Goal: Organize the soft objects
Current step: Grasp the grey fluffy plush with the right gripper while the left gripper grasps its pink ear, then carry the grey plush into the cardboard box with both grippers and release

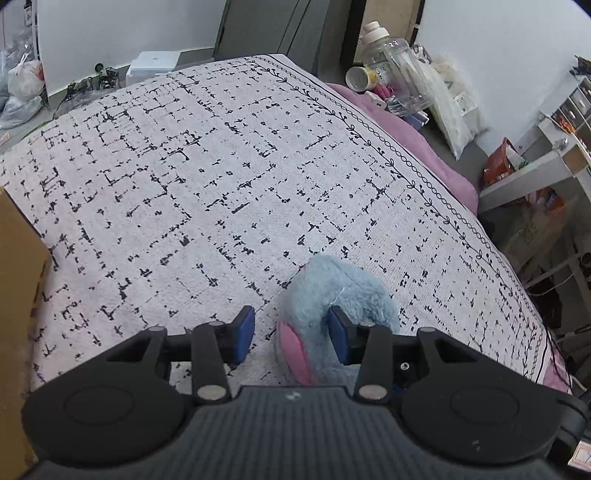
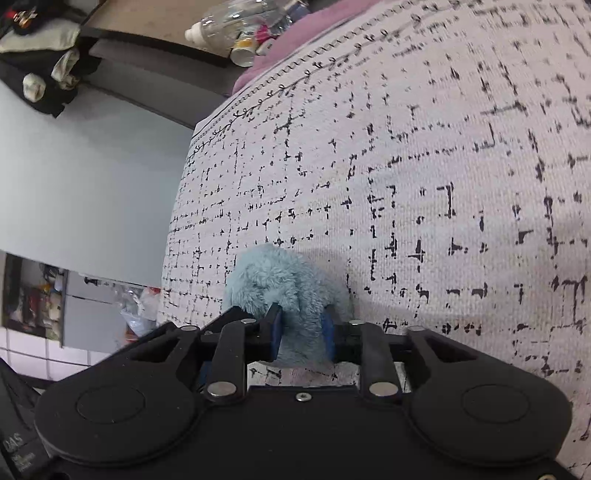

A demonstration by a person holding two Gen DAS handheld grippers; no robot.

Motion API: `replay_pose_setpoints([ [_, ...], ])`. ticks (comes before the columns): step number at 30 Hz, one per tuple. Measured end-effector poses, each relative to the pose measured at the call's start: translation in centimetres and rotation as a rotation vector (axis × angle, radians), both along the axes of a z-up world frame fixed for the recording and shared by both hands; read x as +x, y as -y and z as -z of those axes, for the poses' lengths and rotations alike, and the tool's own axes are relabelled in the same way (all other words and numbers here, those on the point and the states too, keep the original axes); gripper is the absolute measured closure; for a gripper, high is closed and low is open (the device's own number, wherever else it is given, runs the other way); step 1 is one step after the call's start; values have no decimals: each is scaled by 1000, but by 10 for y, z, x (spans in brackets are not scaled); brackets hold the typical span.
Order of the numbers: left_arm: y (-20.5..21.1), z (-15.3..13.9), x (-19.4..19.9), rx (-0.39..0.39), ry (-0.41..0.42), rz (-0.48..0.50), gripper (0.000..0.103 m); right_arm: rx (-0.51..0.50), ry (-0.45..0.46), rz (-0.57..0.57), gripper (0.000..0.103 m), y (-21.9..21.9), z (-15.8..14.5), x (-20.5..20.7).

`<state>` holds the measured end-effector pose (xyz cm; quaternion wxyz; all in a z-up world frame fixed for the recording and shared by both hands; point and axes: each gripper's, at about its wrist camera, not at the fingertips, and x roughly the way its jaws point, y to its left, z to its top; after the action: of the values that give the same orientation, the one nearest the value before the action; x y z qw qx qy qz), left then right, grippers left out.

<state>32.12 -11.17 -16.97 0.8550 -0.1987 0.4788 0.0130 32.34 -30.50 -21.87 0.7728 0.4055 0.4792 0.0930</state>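
Plush toy (image 1: 343,291), pale blue with a pink patch, lies on the patterned bed cover (image 1: 207,155). In the right wrist view the toy (image 2: 284,291) is pinched between the right tongs (image 2: 303,334), which are closed on its fur. The left tongs (image 1: 291,334) stand wide, the toy against the inside of one finger only. Pink blanket (image 1: 417,144) edges the cover

Left wrist: low over the rug (image 1: 221,166), facing forward across it toward wall clutter; plush (image 1: 332,295) close by the right finger. Right wrist: rolled sideways, very near the rug (image 2: 443,184), plush (image 2: 280,288) just ahead between fingers. Shared: rug, plush, bottle (image 1: 399,70) (image 2: 229,26).
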Motion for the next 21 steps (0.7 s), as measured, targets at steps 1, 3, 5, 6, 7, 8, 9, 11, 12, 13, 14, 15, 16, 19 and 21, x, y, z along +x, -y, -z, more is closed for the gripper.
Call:
replay_pose_setpoints([
  [1, 1, 2, 1, -18, -5, 2, 76, 11, -1, 5, 72, 1, 1, 1],
  [3, 3, 7, 3, -40, -27, 6, 81, 12, -5, 11, 71, 2, 4, 3],
  [5, 6, 10, 5, -27, -32, 4, 82, 20, -10, 18, 70, 1, 6, 6],
  [6, 7, 11, 5, -22, -29, 2, 82, 16, -9, 20, 70, -1, 6, 7],
  [7, 7, 11, 6, -25, -29, -2, 82, 8, -6, 23, 70, -2, 7, 9],
  [8, 7, 12, 6, -29, -29, -5, 82, 3, -4, 24, 71, -3, 7, 9],
  [9, 6, 13, 7, -33, -29, -9, 83, -3, -4, 26, 71, -3, 8, 10],
  [11, 4, 15, 8, -48, -32, -15, 83, -17, 6, 34, 72, -5, 8, 11],
  [12, 4, 15, 9, -52, -32, -15, 83, -27, 16, 33, 73, -6, 7, 11],
  [13, 5, 15, 9, -49, -30, -12, 83, -36, 25, 33, 74, -7, 5, 11],
  [14, 5, 14, 10, -46, -28, -8, 83, -43, 32, 33, 75, -8, 4, 11],
  [15, 6, 13, 10, -42, -27, -4, 84, -46, 38, 33, 75, -9, 2, 9],
  [16, 6, 12, 9, -41, -27, 0, 84, -48, 41, 35, 77, -9, 1, 8],
  [19, 5, 7, 3, -56, -19, 8, 85, -59, 50, 43, 81, -11, -4, 0],
  [21, 3, 3, -3, -65, -12, 15, 85, -69, 56, 45, 81, -13, -10, -6],
])
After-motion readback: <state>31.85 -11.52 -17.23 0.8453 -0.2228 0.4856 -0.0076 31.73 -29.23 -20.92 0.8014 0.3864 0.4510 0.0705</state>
